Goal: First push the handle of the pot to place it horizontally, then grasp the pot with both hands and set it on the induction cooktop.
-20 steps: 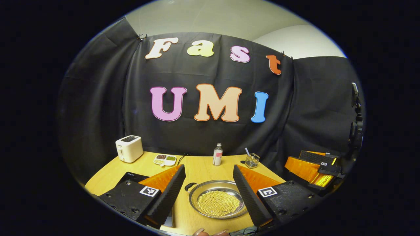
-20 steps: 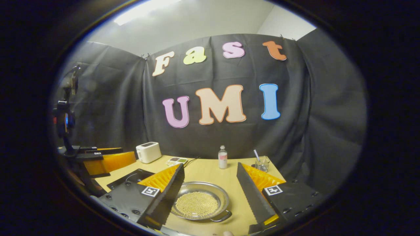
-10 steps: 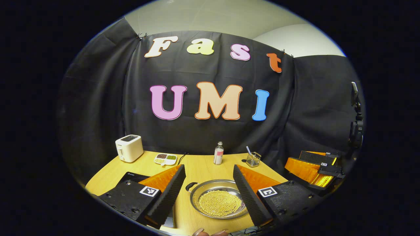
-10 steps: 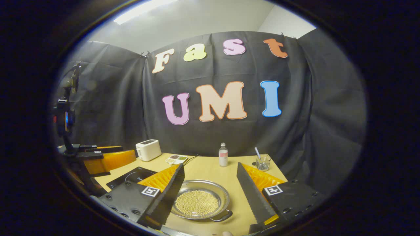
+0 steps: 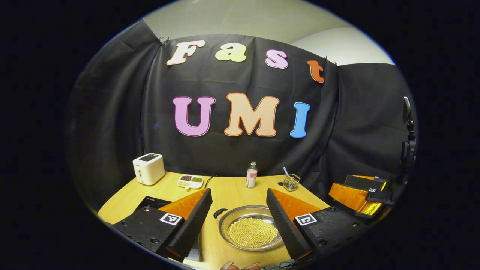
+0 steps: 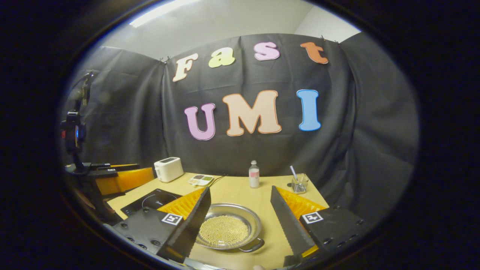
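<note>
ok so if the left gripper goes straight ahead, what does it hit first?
Probably the pot, lying low between the open left gripper fingers. If it passes above the pot, the bottle is next; depth is unclear.

Setting: a staged recording booth, not a real kitchen. Black cloth (image 6: 150, 123) hangs as walls around a single wooden table (image 6: 240, 193), with plain white room wall (image 5: 243, 18) above the cloth. Kitchen props on table: toaster (image 5: 148, 169), induction cooktop (image 6: 152, 200), pot (image 6: 228, 227) of beans, bottle (image 5: 251, 175); camera stand (image 6: 75, 131) at side.
</note>
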